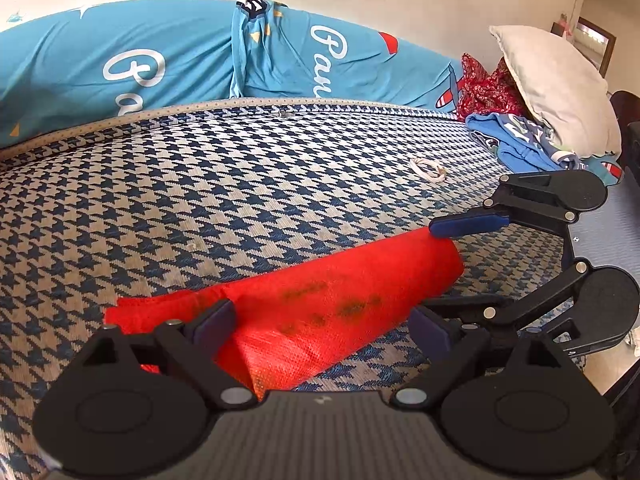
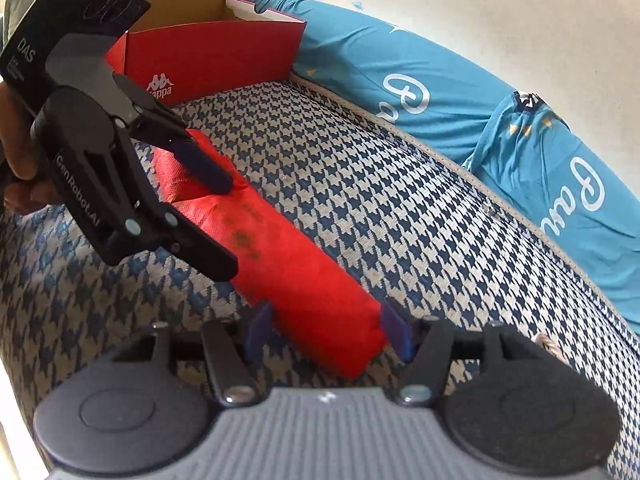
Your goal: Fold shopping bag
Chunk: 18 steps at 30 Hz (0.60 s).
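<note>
The red shopping bag [image 1: 332,300] lies folded into a long narrow strip on the houndstooth mattress [image 1: 240,184]. My left gripper [image 1: 320,326] is open, its fingers on either side of the strip's near part. My right gripper [image 1: 434,266] comes in from the right, open, with its blue upper finger over the strip's far end. In the right wrist view the bag [image 2: 304,276] runs away from the camera. The right gripper [image 2: 326,334] straddles its near end with both pads close to the fabric. The left gripper [image 2: 226,230] is open around the far part.
A blue bolster [image 1: 168,56] with white lettering runs along the wall. A red shoebox [image 2: 208,64] stands at the mattress end. A white pillow [image 1: 560,88], a pile of clothes [image 1: 516,140] and a white cord [image 1: 430,168] lie at the other end. A hand [image 2: 16,160] holds the left gripper.
</note>
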Each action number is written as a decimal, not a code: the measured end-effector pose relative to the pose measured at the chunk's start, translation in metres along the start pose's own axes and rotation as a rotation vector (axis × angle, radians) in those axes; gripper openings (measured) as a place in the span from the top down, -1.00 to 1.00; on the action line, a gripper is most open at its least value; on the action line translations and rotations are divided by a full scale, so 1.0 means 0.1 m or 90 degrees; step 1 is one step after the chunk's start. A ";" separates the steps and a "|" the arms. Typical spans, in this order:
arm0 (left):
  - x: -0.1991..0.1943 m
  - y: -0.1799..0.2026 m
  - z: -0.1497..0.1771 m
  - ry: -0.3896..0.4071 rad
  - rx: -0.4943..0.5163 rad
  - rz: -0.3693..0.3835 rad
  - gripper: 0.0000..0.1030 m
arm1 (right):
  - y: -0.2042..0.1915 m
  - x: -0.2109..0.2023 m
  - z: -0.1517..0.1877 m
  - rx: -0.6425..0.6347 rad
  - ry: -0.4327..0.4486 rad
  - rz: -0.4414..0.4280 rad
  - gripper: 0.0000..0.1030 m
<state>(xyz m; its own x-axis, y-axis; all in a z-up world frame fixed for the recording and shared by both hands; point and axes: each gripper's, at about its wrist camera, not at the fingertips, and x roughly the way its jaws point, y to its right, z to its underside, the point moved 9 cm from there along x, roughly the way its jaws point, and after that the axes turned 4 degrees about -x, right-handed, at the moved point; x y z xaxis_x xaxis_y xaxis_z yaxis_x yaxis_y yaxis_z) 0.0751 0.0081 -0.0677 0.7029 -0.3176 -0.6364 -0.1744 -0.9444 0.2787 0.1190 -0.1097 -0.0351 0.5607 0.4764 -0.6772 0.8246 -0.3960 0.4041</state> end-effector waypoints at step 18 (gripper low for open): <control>0.15 -0.04 -0.05 -0.005 0.031 -0.023 -0.81 | -0.01 0.17 0.01 -0.038 0.000 0.045 -0.33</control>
<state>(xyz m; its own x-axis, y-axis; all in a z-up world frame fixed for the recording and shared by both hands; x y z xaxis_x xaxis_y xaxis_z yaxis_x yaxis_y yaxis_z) 0.0901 0.0072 -0.0750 0.7036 -0.2837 -0.6515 -0.1824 -0.9582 0.2203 0.1275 -0.1020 -0.0472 0.6174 0.4494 -0.6456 0.7862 -0.3808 0.4868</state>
